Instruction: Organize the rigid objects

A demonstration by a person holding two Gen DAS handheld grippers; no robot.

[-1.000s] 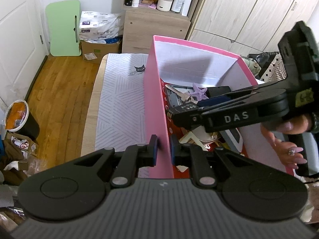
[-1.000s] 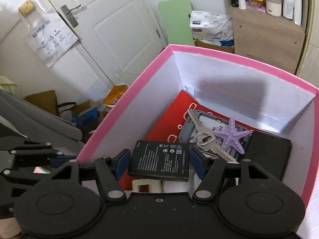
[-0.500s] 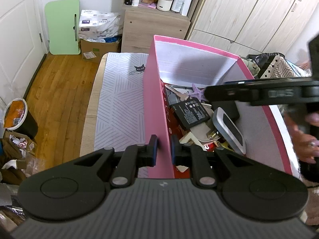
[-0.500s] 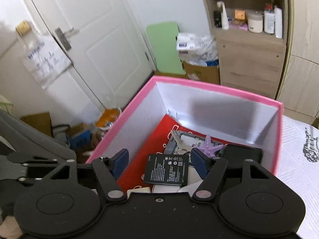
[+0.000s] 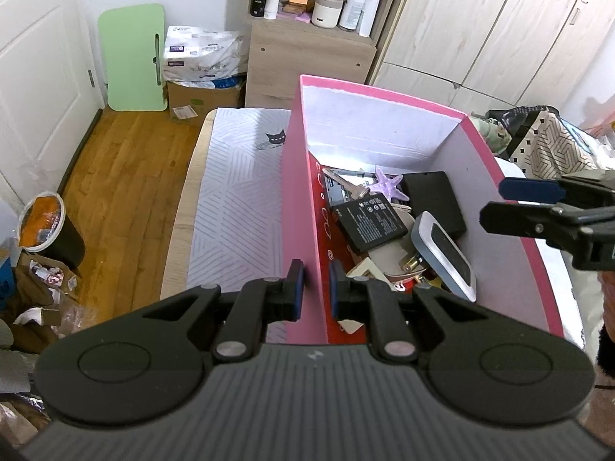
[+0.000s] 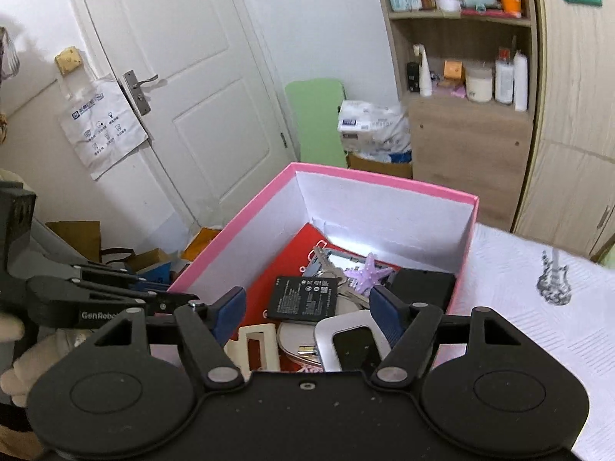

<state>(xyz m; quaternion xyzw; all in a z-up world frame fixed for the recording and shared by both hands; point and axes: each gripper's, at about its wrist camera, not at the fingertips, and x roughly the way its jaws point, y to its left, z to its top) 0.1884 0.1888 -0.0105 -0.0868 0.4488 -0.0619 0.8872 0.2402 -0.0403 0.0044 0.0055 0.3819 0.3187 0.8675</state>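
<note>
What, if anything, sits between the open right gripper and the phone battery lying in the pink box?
Nothing visible does. The right gripper hangs open above the pink box, and the phone battery lies uncovered on top of the pile, beside the purple starfish.

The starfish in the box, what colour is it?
Starfish: pale purple, clearest in the left wrist view.

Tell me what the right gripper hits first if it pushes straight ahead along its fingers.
Most likely the black battery lying on the pile inside the pink box: it sits centred between the open right gripper fingers. Depth is unclear; the white device just below might catch first.
</note>
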